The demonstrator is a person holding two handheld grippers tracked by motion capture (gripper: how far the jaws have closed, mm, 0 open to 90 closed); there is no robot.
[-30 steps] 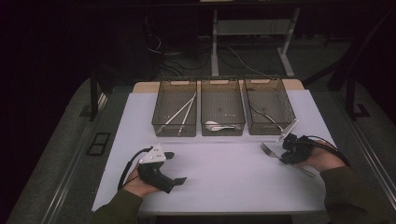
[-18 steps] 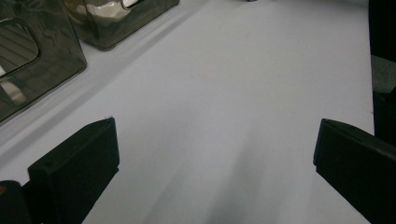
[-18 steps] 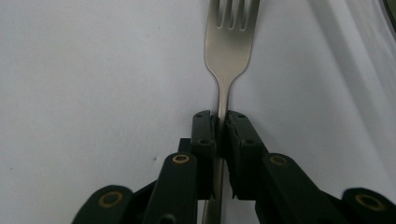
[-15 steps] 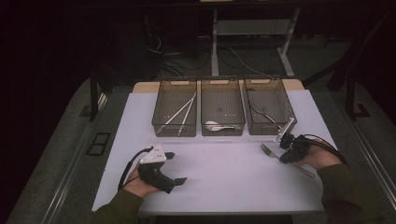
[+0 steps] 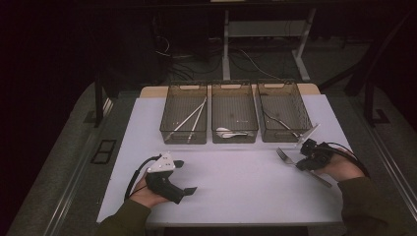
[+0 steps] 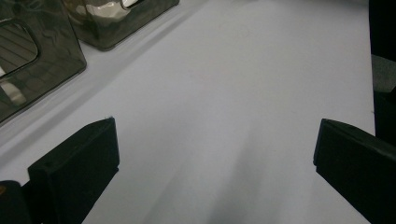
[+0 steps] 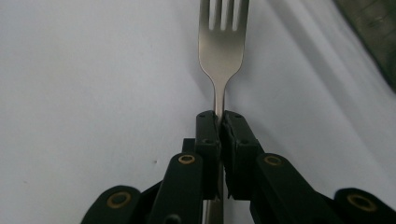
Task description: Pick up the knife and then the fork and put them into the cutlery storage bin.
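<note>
A metal fork (image 5: 282,155) lies low over the white table (image 5: 246,187) at the right, tines pointing left. My right gripper (image 5: 301,161) is shut on its neck. The right gripper view has both jaws pressed together on the fork (image 7: 221,46) just below the tines, at the right gripper's tips (image 7: 218,122). Whether the fork touches the table I cannot tell. At the front left, my left gripper (image 5: 184,176) rests in a hand, open and holding nothing. Bare table shows between its jaws in the left gripper view (image 6: 215,154).
Three dark see-through bins stand in a row at the back. The left bin (image 5: 169,129) holds chopsticks (image 5: 192,118), the middle bin (image 5: 215,132) a spoon (image 5: 231,132), and the right bin (image 5: 263,132) a fork (image 5: 280,122). The bins' corners (image 6: 46,60) appear in the left gripper view.
My right gripper has shifted slightly left along the fork. The left gripper has not moved.
</note>
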